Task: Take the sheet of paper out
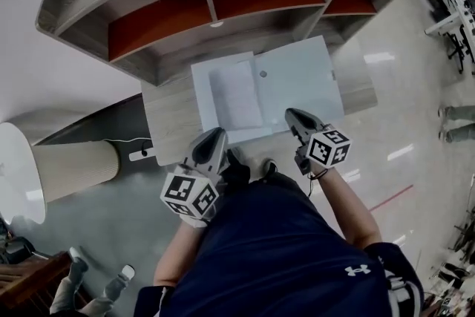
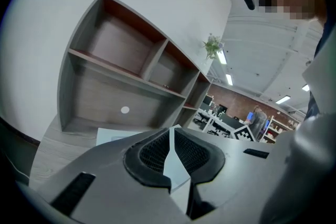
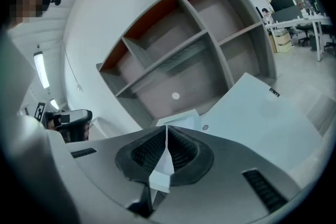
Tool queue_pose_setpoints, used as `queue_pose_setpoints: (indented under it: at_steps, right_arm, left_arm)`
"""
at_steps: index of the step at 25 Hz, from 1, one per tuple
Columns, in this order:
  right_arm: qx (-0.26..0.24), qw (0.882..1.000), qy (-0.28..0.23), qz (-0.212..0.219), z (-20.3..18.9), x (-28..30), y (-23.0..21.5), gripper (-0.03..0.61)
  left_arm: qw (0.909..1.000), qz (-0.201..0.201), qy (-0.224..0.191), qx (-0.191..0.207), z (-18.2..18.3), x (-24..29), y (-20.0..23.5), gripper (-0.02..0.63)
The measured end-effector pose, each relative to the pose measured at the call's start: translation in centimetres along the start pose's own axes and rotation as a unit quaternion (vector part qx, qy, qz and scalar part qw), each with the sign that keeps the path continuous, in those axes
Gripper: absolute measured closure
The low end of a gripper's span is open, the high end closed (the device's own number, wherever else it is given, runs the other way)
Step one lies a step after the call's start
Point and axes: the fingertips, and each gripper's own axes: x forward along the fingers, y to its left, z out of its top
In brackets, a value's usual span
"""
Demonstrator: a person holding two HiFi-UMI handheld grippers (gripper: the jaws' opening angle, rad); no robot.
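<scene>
An open pale folder (image 1: 297,78) lies on the grey wooden desk (image 1: 167,126) in front of the shelf unit. A white sheet of paper (image 1: 236,93) rests on the folder's left half. My left gripper (image 1: 215,136) hovers at the desk's near edge, just short of the folder's front left corner, its jaws shut with nothing held. My right gripper (image 1: 293,115) is over the folder's near edge, also shut and holding nothing. In the left gripper view the shut pads (image 2: 170,131) point at the folder (image 2: 113,135). In the right gripper view the shut pads (image 3: 166,128) face the folder's right leaf (image 3: 257,113).
A curved shelf unit (image 1: 208,4) with red-brown back panels stands right behind the desk. A beige cylinder (image 1: 74,163) and a white round base (image 1: 18,174) lie at the left. A bystander's feet (image 1: 96,286) show at the bottom left. Office desks (image 1: 453,11) stand far right.
</scene>
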Motion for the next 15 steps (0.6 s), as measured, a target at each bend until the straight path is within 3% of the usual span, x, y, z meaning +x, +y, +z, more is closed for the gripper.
queue_pose_setpoints:
  at_steps: [6, 8, 11, 15]
  right_arm:
    - [0.057, 0.997, 0.035, -0.049, -0.9, 5.8, -3.5, 0.555]
    - [0.066, 0.995, 0.044, -0.055, -0.8, 7.6, -4.4, 0.493]
    - [0.056, 0.995, 0.071, -0.043, -1.1, 10.2, -4.7, 0.420]
    - [0.029, 0.995, 0.100, -0.005, -1.0, 14.8, -5.5, 0.377]
  left_arm:
    - [0.9994, -0.026, 0.021, -0.009, 0.0, 0.9, 4.1, 0.572]
    - [0.9990, -0.025, 0.037, -0.004, -0.8, 1.6, 5.8, 0.573]
    - [0.9979, -0.015, 0.063, -0.008, -2.1, 2.3, 7.8, 0.572]
    - [0.9972, 0.003, 0.071, -0.023, -2.3, 3.2, 9.2, 0.572]
